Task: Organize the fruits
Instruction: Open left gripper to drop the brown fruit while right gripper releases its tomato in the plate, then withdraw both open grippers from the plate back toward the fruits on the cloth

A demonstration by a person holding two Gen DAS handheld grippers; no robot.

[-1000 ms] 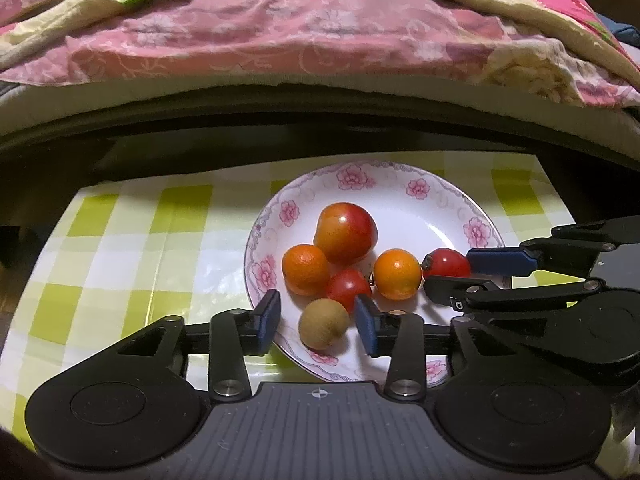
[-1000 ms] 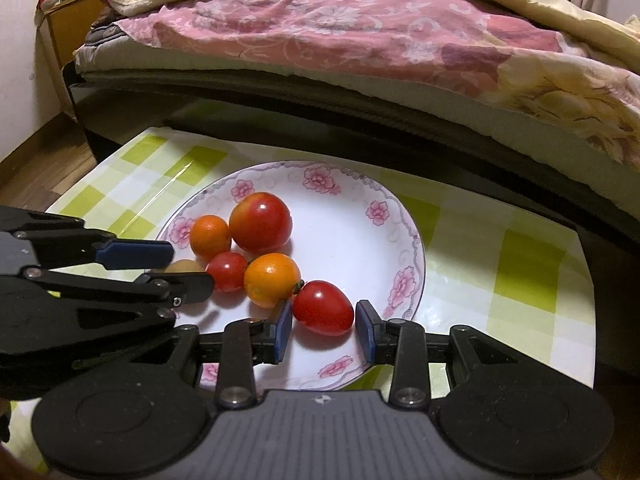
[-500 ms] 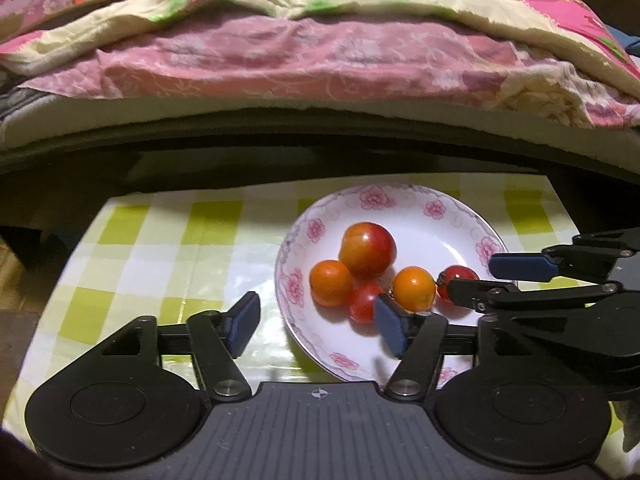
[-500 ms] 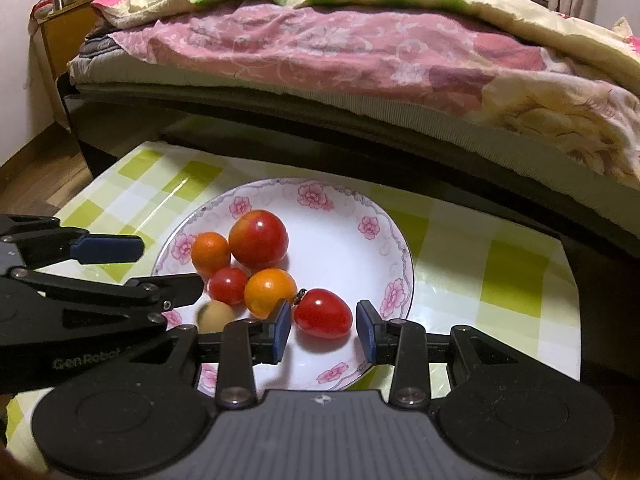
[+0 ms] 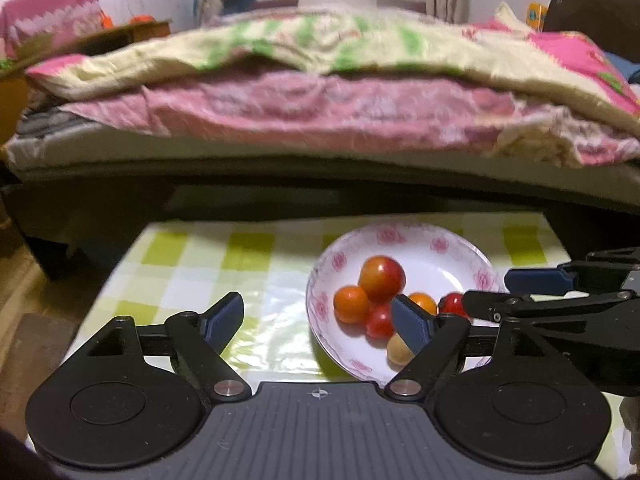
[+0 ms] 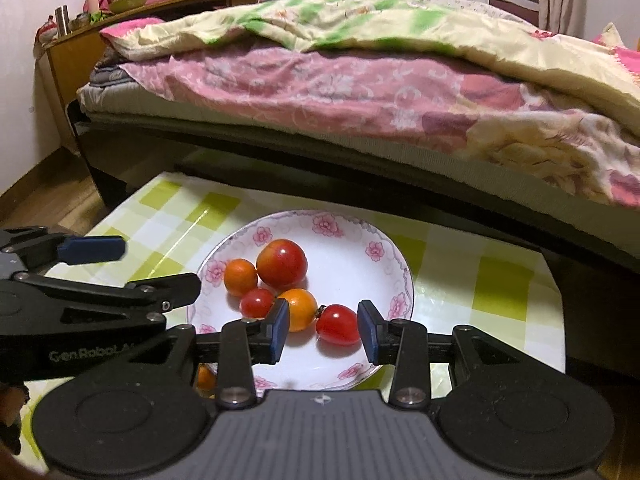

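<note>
A white floral plate (image 6: 360, 272) (image 5: 448, 252) on the checked table holds a red apple (image 6: 282, 263) (image 5: 381, 279), two oranges (image 6: 240, 277) (image 6: 300, 308), two red tomatoes (image 6: 257, 302) (image 6: 338, 325) and a tan fruit (image 5: 397, 350). My left gripper (image 5: 318, 322) is open and empty, raised above the plate's left edge. My right gripper (image 6: 323, 332) is open, its fingers on either side of the right tomato, apart from it.
A green-and-white checked cloth (image 5: 208, 264) covers the table. A bed with pink and yellow quilts (image 6: 360, 72) stands close behind the table. A wooden cabinet (image 6: 80, 48) with small items is at the far left. Wood floor (image 6: 36, 184) lies to the left.
My left gripper has let go of the tan fruit, opened wide and drawn back up and left. My right gripper has drawn back slightly, still open around the tomato.
</note>
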